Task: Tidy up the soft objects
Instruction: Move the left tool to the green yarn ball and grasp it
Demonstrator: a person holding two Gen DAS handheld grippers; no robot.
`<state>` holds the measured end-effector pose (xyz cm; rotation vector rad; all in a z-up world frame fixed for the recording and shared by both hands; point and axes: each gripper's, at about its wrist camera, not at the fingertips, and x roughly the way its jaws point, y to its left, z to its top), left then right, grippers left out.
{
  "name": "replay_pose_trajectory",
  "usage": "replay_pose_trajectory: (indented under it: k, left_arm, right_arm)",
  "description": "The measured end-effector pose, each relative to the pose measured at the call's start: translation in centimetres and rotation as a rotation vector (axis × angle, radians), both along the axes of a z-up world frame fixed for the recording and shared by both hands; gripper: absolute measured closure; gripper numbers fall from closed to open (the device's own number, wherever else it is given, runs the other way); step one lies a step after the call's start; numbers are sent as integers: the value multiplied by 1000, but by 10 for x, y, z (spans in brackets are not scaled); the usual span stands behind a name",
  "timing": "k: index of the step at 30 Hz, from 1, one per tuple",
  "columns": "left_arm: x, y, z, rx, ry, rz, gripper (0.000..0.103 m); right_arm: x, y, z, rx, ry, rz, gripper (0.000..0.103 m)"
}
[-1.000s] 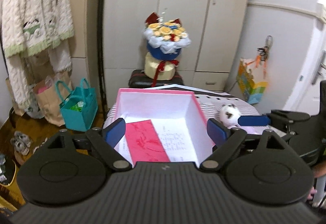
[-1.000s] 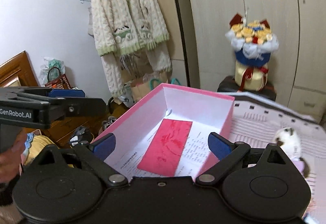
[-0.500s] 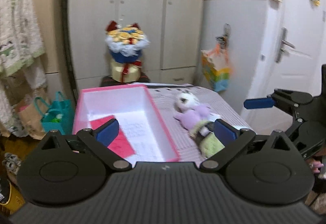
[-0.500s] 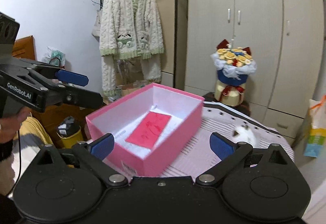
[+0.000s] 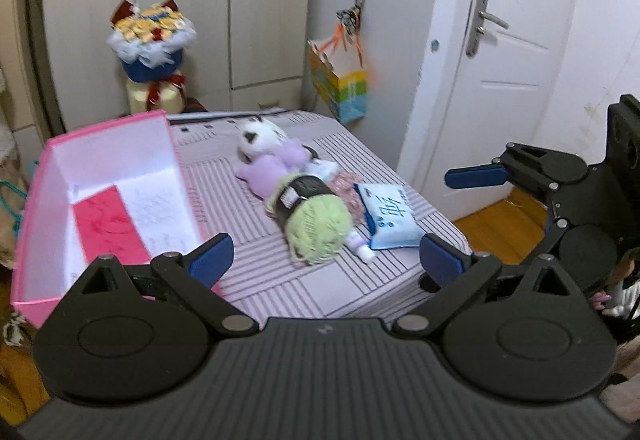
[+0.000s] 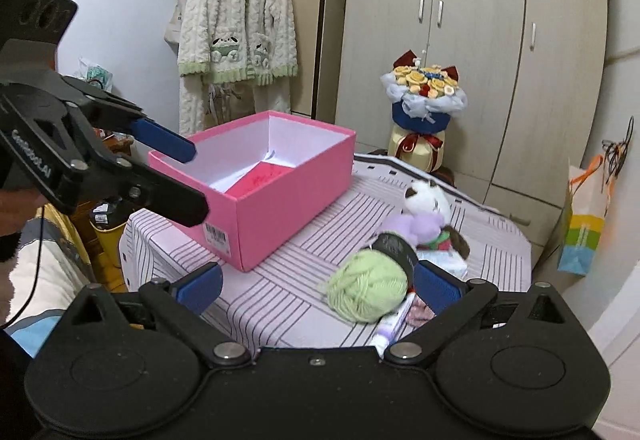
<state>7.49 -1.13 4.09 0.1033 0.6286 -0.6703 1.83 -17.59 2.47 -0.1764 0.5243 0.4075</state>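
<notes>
An open pink box (image 5: 100,175) (image 6: 280,183) stands on the left of a striped table (image 5: 320,292) (image 6: 280,296), with a red card and white paper inside. To its right lie a green yarn ball (image 5: 318,228) (image 6: 368,290), a plush toy in purple (image 5: 272,163) (image 6: 424,215), a light blue pouch (image 5: 390,217) and a small tube (image 5: 360,246). My left gripper (image 5: 326,260) is open and empty above the table's near edge. My right gripper (image 6: 318,286) is open and empty, the yarn ball close before its right finger.
A flower bouquet (image 5: 150,51) (image 6: 424,111) stands behind the table before grey wardrobes. A colourful gift bag (image 5: 340,83) (image 6: 584,224) hangs at the right near a white door (image 5: 508,51). A knitted cardigan (image 6: 236,23) hangs at the left. Each gripper shows in the other's view.
Both cameras have pulled back and swung right. The box has slid left in view and the yarn ball, plush toy and pouch have come into view. Both grippers stay open.
</notes>
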Motion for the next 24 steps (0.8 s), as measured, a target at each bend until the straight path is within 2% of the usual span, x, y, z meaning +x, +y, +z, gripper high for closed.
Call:
replay_pose_trajectory:
  k: [9, 14, 18, 24]
  left_arm:
    - [32, -31, -34, -49, 82, -36, 3]
    - [41, -50, -44, -81, 42, -69, 3]
    - [57, -65, -56, -70, 22, -47, 4]
    - [94, -78, -78, -58, 67, 58, 6]
  right_arm:
    - [19, -13, -49, 13, -10, -12, 0]
    - [36, -14, -72, 11, -36, -19, 0]
    - [57, -12, -84, 52, -38, -24, 0]
    - [85, 1, -101, 48, -18, -60, 0]
